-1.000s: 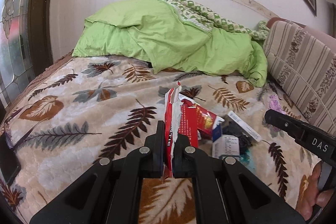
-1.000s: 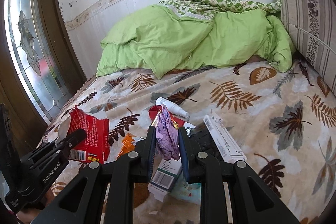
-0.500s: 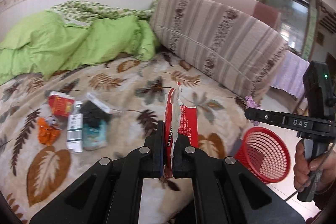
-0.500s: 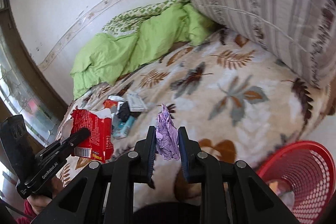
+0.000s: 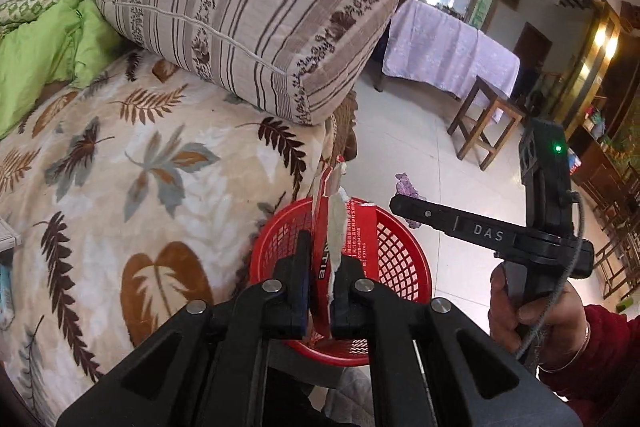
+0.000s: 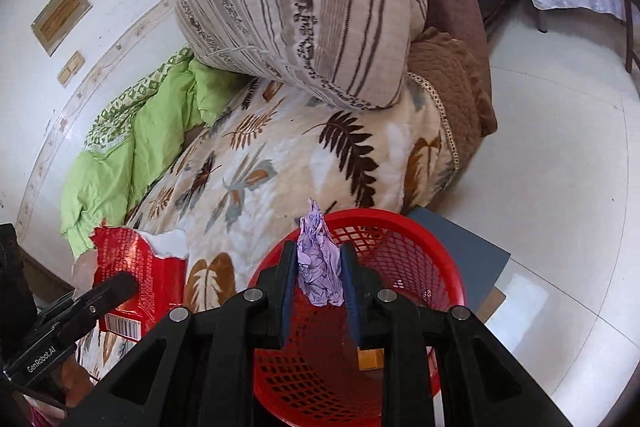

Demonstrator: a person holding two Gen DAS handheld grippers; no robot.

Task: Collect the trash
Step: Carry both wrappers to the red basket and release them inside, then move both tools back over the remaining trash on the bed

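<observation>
My red mesh basket stands on the floor beside the bed, and both pieces I carry now hang over its mouth, so this delivery looks nearly done; I judge only the drop is left, then whatever still lies at the bed's far edge. My left gripper is opening around the torn red carton, still between its fingers. My right gripper is opening too, the crumpled purple wrapper not yet fallen.
</observation>
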